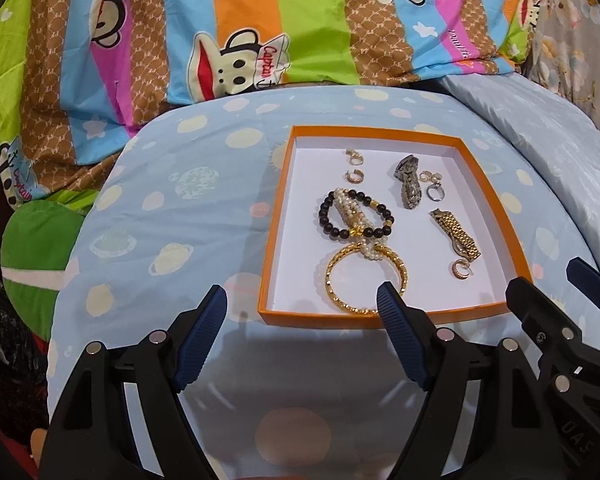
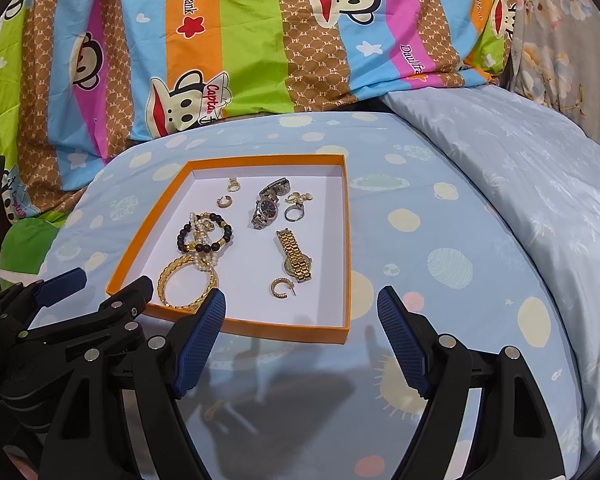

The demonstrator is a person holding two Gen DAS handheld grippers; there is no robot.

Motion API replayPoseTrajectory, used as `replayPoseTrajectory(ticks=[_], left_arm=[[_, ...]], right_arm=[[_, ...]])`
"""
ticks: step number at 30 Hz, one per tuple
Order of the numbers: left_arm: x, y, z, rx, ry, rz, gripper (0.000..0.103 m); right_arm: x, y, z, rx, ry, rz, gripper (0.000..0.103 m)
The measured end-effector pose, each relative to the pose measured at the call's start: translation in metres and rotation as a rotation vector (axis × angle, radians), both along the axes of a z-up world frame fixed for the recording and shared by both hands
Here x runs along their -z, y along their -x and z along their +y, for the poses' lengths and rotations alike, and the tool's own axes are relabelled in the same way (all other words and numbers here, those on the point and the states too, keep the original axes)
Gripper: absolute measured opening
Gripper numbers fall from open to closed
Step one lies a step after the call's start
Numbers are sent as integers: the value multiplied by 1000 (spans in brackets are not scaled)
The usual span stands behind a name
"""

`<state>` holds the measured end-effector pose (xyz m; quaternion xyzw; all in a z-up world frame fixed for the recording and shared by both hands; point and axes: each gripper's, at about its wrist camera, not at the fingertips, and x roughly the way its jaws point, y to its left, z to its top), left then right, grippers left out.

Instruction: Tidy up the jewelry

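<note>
Orange cardboard forms the rim of a shallow tray (image 1: 274,240) with a white floor, lying on a pale blue bedspread (image 1: 172,216) printed with planets; a striped monkey-print cover (image 1: 220,32) is bunched behind it. From the left wrist view, the left gripper (image 1: 302,306) hangs over the bedspread just before the tray's near edge, jaws spread wide with nothing between them, its right blue pad overlapping the near rim. Inside the tray lie a gold bangle (image 1: 362,280) near the front, a black bead bracelet (image 1: 350,216) crossed by a pearl strand (image 1: 360,236), a silver watch (image 1: 408,184), a gold watch (image 1: 458,236), and small gold hoop earrings (image 1: 354,166) toward the back. The right gripper (image 1: 548,280) shows at the lower right edge, jaws apart. From the right wrist view, the right gripper (image 2: 302,306) hovers before the tray's near right corner, jaws likewise wide and empty. The tray (image 2: 346,240) sits to the left of centre here, the gold bangle (image 2: 188,284) by its near left corner, the gold watch (image 2: 296,258) and a single hoop earring (image 2: 280,288) closer to the right wall. The left gripper (image 2: 104,284) enters from the left, its fingers parted.
</note>
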<state>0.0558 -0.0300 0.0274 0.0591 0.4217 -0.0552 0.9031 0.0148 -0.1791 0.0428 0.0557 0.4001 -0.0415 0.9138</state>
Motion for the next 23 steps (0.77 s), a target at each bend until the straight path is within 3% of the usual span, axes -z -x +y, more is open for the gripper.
replayPoseTrajectory(ticks=[12, 23], left_arm=[[-3, 1, -2, 24, 5, -26, 78], [2, -4, 2, -5, 14, 15, 78]], right_arm=[[0, 2, -2, 8, -9, -6, 77], [0, 2, 1, 1, -4, -4, 79]])
